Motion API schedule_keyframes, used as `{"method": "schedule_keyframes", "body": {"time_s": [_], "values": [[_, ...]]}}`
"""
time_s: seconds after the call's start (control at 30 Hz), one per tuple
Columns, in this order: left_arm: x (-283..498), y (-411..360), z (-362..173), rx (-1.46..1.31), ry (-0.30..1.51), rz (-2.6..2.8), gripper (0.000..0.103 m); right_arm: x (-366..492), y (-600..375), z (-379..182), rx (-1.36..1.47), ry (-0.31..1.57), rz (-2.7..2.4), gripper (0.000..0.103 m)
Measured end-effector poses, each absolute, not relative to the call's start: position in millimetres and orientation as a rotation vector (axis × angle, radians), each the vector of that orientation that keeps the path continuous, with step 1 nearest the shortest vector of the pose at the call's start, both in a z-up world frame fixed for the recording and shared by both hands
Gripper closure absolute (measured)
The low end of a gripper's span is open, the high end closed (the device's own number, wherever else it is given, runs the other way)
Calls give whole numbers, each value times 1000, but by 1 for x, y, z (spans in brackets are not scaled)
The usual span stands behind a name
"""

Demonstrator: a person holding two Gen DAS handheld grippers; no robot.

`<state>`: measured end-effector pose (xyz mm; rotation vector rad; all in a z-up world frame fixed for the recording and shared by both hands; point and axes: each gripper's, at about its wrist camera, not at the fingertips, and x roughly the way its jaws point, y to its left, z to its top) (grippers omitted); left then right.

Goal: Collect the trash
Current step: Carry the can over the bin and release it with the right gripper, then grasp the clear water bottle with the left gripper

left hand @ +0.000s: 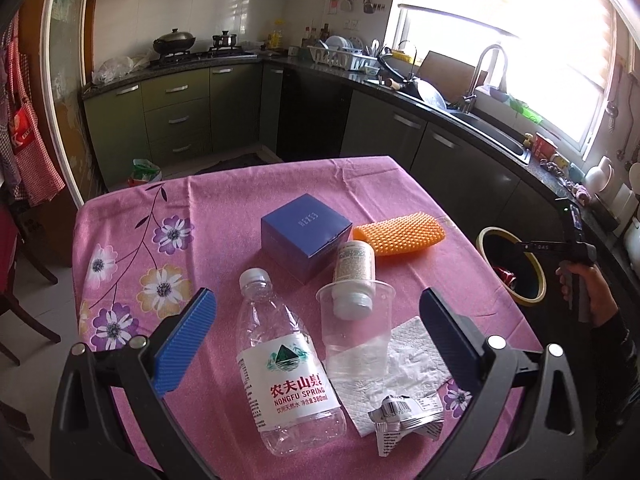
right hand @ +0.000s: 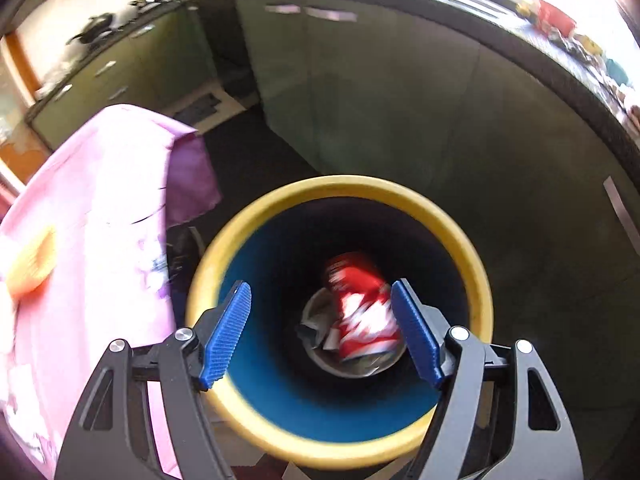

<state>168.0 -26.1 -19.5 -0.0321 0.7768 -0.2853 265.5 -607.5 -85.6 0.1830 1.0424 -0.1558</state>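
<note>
Motion blur smears the red can (right hand: 362, 308) lying in the bin (right hand: 256, 216).

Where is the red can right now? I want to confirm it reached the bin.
The red can lies at the bottom of the yellow-rimmed bin, directly below the open right gripper; the bin stands beside the table's right edge.
</note>
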Motion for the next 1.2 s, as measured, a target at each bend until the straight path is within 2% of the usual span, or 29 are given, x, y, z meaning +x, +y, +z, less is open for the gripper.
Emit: {"method": "schedule_keyframes", "body": {"time_s": [0.4, 0.53, 0.67, 0.77, 0.87, 1.2], "values": [[201, -6, -77, -131, 1139, -238, 7, 240, -545, -81, 132, 1022, 17, 31], [209, -8, -94, -121, 1227, -220, 17, 238, -534, -81, 129, 1020, 48, 30], [218, -11, -107, -111, 1284, -219, 19, 230, -529, -79, 123, 1024, 68, 30], [225, -13, -118, -120, 1347, -221, 31, 232, -523, -80, 121, 1025, 74, 30], [227, -12, -125, -108, 1381, -210, 38, 227, -520, -78, 119, 1020, 74, 30], [226, -20, -129, -18, 1380, -209, 40, 226, -511, -81, 109, 1029, 109, 30]]}}
